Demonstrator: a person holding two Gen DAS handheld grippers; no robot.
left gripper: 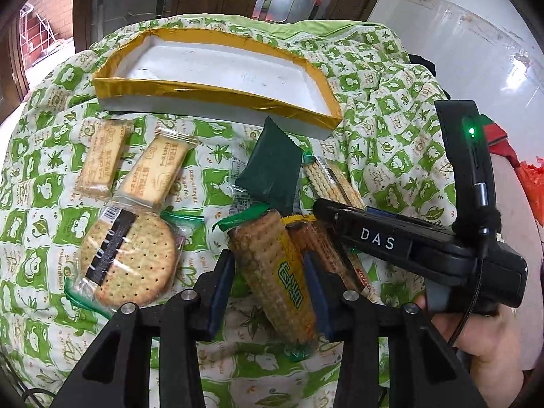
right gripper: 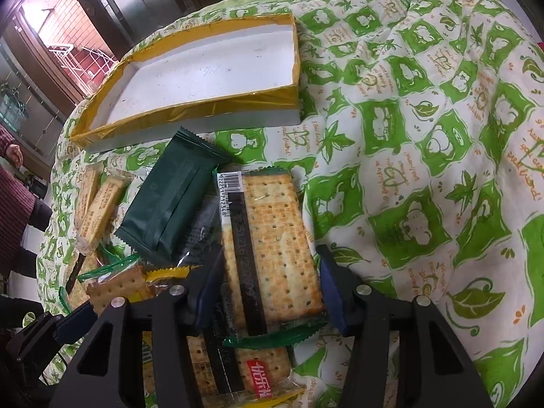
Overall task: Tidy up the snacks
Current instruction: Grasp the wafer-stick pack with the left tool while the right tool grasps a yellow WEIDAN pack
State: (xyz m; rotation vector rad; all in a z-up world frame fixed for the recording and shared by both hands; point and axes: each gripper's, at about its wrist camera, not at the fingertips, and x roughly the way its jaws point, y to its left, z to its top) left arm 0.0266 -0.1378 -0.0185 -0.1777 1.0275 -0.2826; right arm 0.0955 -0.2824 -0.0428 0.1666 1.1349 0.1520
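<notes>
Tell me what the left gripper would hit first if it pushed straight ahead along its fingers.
The left gripper already straddles the yellow-labelled cracker pack, so that comes first. Past it lies the dark green packet, though depth is hard to judge.

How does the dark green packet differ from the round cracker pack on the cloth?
The dark green packet is opaque and rectangular, hiding its contents; the round cracker pack is clear, showing one large dotted round biscuit under a black label strip. The dark green packet rests propped on other snacks near the gold-edged tray; the round cracker pack lies flat on the cloth. Both are sealed and outside the tray.
</notes>
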